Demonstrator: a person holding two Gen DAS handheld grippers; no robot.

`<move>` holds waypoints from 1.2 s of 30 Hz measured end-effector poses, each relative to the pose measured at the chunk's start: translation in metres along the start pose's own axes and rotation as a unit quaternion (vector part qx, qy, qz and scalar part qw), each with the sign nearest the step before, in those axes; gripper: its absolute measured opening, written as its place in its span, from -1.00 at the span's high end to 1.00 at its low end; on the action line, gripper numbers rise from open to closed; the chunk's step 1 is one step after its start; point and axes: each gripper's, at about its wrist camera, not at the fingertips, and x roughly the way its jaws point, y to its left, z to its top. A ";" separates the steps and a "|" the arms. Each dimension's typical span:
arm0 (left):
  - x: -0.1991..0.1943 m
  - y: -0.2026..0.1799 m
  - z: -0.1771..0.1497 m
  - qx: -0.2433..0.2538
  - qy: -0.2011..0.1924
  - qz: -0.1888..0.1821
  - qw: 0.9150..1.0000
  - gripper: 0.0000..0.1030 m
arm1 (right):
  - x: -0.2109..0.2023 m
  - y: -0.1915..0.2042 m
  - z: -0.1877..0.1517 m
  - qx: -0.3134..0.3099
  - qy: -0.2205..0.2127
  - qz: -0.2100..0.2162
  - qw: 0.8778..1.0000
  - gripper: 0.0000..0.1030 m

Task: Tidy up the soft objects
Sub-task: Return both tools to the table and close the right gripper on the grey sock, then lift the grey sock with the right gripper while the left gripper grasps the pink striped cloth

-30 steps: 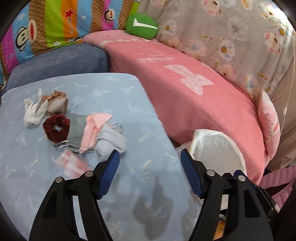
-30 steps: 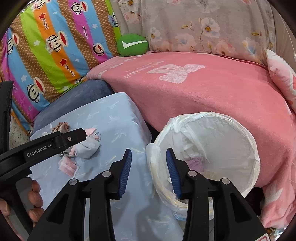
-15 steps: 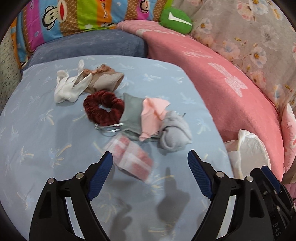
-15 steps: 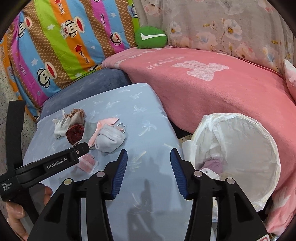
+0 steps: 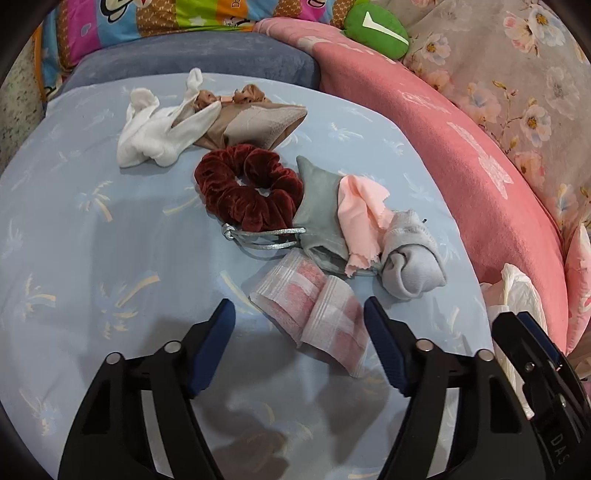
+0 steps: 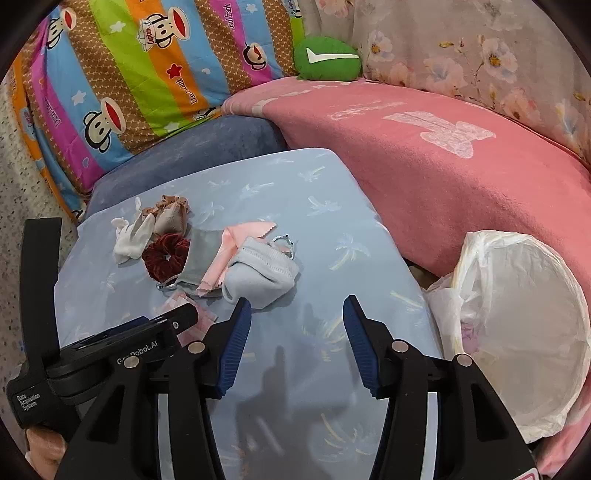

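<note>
Left wrist: left gripper [image 5: 297, 323] wide open, empty, pink checked cloth [image 5: 312, 308] between its fingers; closing may snag grey pouch [image 5: 319, 206] cord just ahead.

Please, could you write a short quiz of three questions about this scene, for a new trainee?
1. True or false: the left tool is open above the pink checked cloth.
2. What touches the dark red scrunchie on its right side? A) grey pouch B) white sock C) green cushion
3. What lines the basket beside the table?

Key: 1 true; 2 A; 3 a white plastic bag.
</note>
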 end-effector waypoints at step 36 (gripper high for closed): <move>-0.033 0.014 0.015 -0.006 -0.029 -0.048 0.998 0.68 | 0.032 0.025 0.000 0.026 0.032 0.019 0.999 0.62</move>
